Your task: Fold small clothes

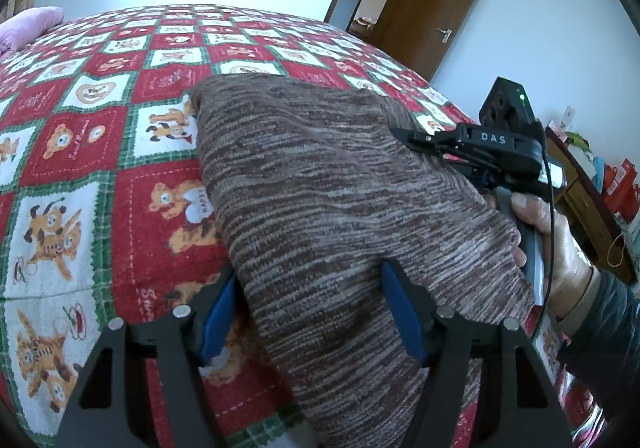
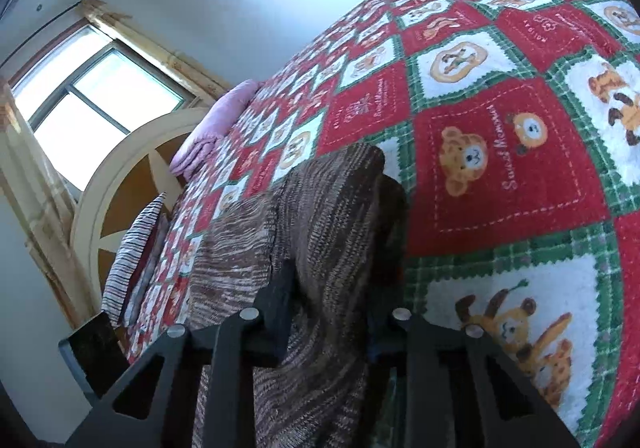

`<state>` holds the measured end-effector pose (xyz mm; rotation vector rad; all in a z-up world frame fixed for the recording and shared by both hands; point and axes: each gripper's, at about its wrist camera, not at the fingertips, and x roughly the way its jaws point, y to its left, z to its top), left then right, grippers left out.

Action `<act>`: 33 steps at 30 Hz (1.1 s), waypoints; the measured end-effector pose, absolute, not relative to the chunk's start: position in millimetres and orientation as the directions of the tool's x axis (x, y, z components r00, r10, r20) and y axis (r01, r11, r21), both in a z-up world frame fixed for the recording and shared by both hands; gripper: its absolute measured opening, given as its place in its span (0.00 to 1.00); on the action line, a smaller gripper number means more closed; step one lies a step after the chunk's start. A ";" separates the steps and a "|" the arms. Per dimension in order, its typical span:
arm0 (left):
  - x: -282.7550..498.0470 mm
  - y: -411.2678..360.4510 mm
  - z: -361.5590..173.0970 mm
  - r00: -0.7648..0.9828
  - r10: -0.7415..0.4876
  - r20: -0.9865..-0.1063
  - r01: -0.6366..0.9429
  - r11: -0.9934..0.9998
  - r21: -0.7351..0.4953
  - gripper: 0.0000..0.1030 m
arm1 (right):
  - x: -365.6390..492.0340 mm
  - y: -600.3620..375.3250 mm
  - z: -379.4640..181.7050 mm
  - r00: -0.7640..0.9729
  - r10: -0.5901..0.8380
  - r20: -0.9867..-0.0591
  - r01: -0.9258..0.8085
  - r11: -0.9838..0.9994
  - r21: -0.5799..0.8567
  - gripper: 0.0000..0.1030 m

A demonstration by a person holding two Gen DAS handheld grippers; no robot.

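In the left wrist view, the bedspread (image 1: pixel 80 136) with its red and white bear squares fills the left and upper part of the frame. Right of it, from the centre down to the lower middle, lies the knitted garment (image 1: pixel 320 188), brown and striped, on the bed. Its long axis runs from the upper middle of the frame down toward the camera. The left gripper (image 1: pixel 310 312) sits at the bottom centre; its blue fingers (image 1: pixel 404 320) stand on either side of the near end of the knit. A gap shows between the left pad and the cloth, so I judge these fingers not yet clamped, with the cloth between them. Further right, the right gripper (image 1: pixel 404 136) reaches in from the right edge, held by a hand (image 1: pixel 560 244), its tips on the garment's right border.

In the right wrist view, a window (image 2: pixel 92 108) and pillows are at the left, the garment in the lower middle, the bedspread to the right. Here the dark fingers (image 2: pixel 280 300) pinch a raised fold of the knit.

The coming fold seems to turn on this: both grippers are at the garment's near end, the far end lying away toward the top of the left wrist view.
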<state>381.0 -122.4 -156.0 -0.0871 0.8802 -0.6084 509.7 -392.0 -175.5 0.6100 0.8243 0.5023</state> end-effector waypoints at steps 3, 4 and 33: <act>381.2 -129.1 -155.4 0.480 -0.507 -0.716 0.462 0.840 -0.285 0.71 | 512.6 -393.9 -179.5 0.576 0.622 -0.530 -0.152 0.719 0.678 0.26; 380.4 -131.7 -154.8 0.484 -0.495 -0.722 0.464 0.844 -0.268 0.71 | 513.3 -394.8 -180.6 0.575 0.628 -0.525 -0.149 0.711 0.687 0.26; 345.3 -140.1 -112.5 0.534 -0.368 -0.761 0.458 0.883 -0.106 0.24 | 463.1 -342.6 -118.7 0.671 0.449 -0.590 -0.158 0.864 0.477 0.23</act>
